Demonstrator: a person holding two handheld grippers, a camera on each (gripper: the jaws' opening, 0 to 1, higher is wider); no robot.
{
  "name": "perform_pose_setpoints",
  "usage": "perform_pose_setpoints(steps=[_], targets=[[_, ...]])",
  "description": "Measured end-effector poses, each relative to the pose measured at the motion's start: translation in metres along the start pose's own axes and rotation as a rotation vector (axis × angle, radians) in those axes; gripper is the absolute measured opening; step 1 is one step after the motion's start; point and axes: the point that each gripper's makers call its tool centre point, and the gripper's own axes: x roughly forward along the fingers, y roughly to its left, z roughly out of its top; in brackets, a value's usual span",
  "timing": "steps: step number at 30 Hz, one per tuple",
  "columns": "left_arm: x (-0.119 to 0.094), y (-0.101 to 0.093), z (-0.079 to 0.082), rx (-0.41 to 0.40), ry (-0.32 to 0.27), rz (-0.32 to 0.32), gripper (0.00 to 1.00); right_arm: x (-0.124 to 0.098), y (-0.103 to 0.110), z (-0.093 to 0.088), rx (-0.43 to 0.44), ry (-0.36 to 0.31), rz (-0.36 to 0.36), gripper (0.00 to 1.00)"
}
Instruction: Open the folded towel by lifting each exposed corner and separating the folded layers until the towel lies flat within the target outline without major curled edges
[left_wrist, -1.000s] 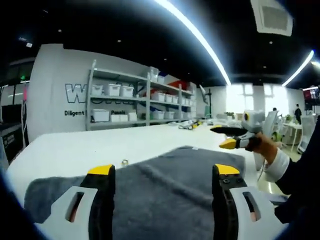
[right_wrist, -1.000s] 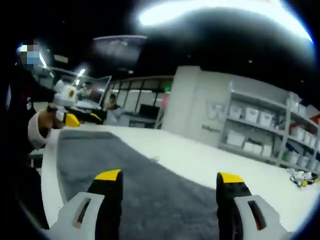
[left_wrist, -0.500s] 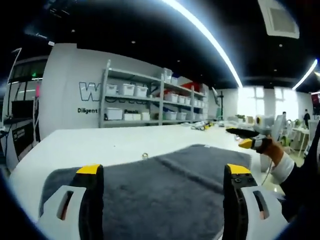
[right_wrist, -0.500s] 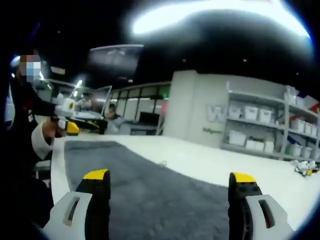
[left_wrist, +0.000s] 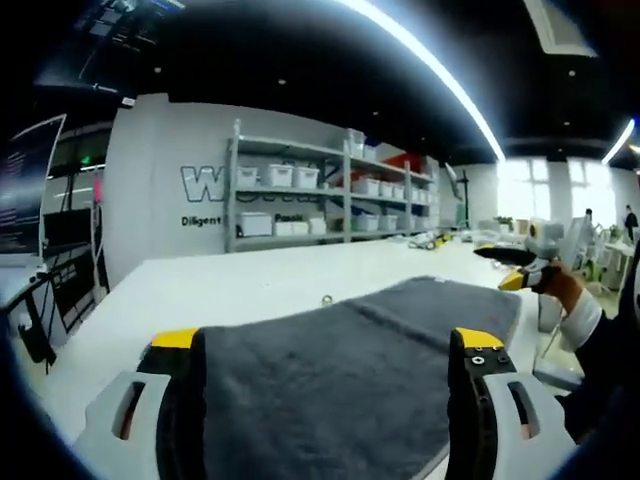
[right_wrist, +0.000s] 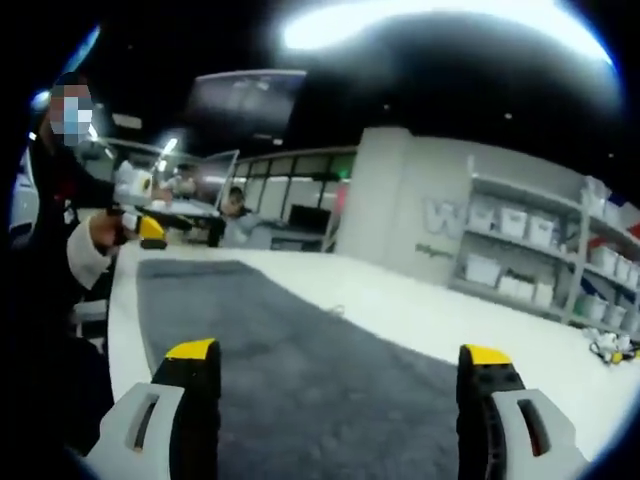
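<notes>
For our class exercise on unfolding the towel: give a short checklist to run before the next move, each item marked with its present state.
1. Left gripper open: ok.
2. Right gripper open: ok.
3. Towel on the table: ok.
4. Towel lying flat, no raised fold: ok as far as seen; near edge hidden.
5. Target outline around towel: cannot tell.
6. Small object beside the far towel edge, off the cloth: ok.

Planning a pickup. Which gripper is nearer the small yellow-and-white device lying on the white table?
Right, probably. In the right gripper view the small yellow-and-white device lies right of the right gripper; the left gripper is far off on the opposite side.
</notes>
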Motion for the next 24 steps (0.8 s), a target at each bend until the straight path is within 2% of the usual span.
perform_pose_setpoints(steps=[6,11,16,24], targets=[[-0.003,0.006,0.006,0.007,-0.005,0.017,0.99,-0.004,-0.014,0.004,0.062,-0.035,-0.056,1.0],[-0.007,0.007,0.004,-0.003,0.003,0.026,0.99,-0.014,-0.021,0.009,0.092,-0.07,-0.084,1.0],[-0.012,0.006,0.006,0.001,-0.004,0.029,0.99,-0.023,-0.021,0.021,0.082,-0.096,-0.087,1.0],[-0.016,0.02,0.008,-0.033,-0.019,0.065,0.97,-0.027,-0.024,0.035,0.072,-0.114,-0.105,1.0]])
